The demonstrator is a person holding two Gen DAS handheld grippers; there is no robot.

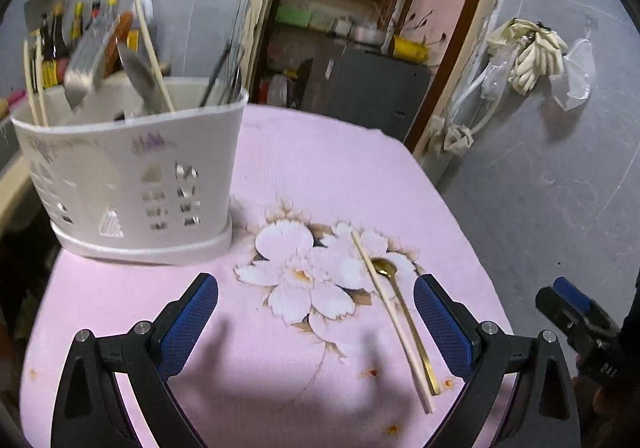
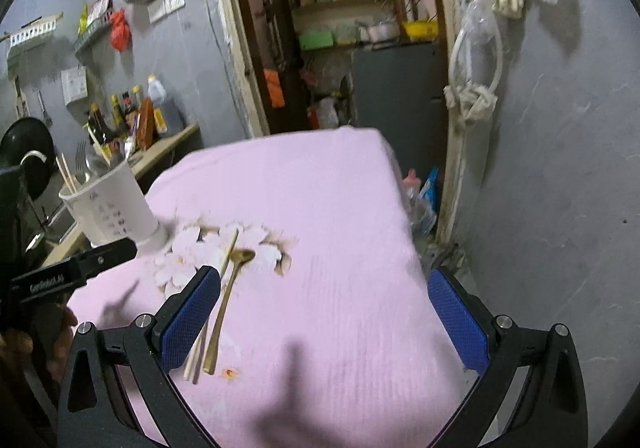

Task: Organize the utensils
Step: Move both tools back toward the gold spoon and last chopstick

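Left gripper (image 1: 316, 312) and right gripper (image 2: 324, 312): jaws spread wide, textured blue pads bare. Slender gold spoon (image 1: 400, 304) and pale chopstick (image 1: 390, 316) lie touching, lower right, on pink floral cloth (image 1: 320, 176). Perforated white plastic caddy (image 1: 132, 176), upper left, holds upright utensils.

From my right camera, my right gripper (image 2: 324, 312) hangs with its blue pads spread wide and nothing between them, over the pink cloth (image 2: 320, 208). Just inside its left pad, a gold spoon (image 2: 228, 300) and a pale chopstick (image 2: 214, 296) lie side by side. Beyond them, further left, stands the white utensil holder (image 2: 116, 208), with my left gripper (image 2: 80, 268) just before it.
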